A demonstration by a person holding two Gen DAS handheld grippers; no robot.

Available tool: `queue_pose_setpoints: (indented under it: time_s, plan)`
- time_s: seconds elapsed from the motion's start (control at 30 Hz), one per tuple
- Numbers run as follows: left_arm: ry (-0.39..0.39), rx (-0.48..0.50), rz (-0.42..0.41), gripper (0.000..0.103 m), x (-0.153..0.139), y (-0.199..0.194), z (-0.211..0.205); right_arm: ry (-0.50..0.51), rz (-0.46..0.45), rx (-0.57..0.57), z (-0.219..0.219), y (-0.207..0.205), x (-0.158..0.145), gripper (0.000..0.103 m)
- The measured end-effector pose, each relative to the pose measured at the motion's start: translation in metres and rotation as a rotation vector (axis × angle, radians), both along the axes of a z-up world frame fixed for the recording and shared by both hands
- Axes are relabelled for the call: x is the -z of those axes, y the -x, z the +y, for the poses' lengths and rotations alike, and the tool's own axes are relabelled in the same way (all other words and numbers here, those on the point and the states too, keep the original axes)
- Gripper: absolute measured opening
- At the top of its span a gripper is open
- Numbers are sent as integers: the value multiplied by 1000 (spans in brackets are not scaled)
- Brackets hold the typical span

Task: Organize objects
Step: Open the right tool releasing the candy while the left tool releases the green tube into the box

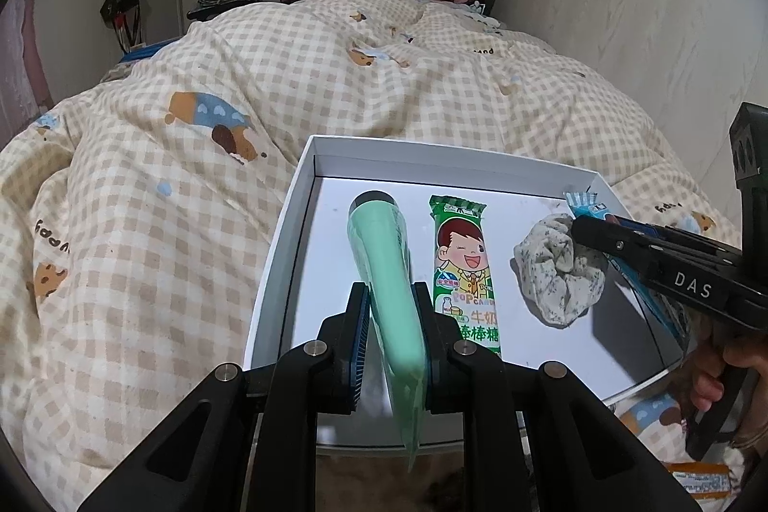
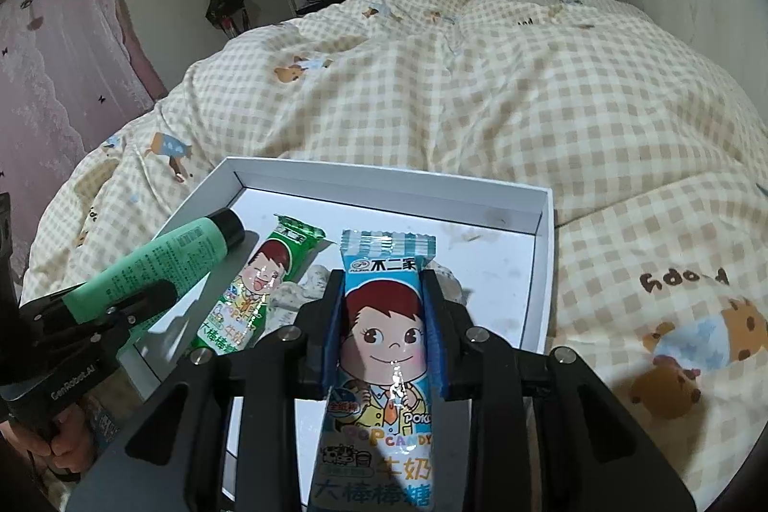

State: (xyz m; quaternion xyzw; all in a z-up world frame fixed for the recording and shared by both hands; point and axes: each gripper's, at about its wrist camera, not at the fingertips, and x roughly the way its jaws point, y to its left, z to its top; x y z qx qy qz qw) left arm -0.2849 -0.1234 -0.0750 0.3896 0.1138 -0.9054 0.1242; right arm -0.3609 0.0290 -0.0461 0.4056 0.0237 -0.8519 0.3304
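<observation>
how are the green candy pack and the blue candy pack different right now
The green pack lies flat in the white box, touched by no tongs; the blue pack is clamped in the right tongs and held above the box. The green pack's cartoon child winks with mouth open; the blue one's has both eyes open and mouth closed. Both are long pop candy wrappers.

Tray rests on the quilt of the bed. Inside, left to right in the left wrist view: tube, first candy packet, rolled sock. Tube sits between the left tool fingers, cap end toward the tray's far wall. Second candy packet, clamped in the right tool, lies above the sock at the tray's right side.
</observation>
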Motion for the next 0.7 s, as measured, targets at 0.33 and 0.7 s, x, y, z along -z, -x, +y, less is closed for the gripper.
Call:
queue_pose_setpoints:
  time_s: [0.33,0.7]
  plan:
    - [-123,-30,122,51,-32,-45,-26,-38,16,2,-5,-3,-2,57]
    - [-59,18,145,53,-76,-85,-17,20,120,-63,5,-31,-66,74]
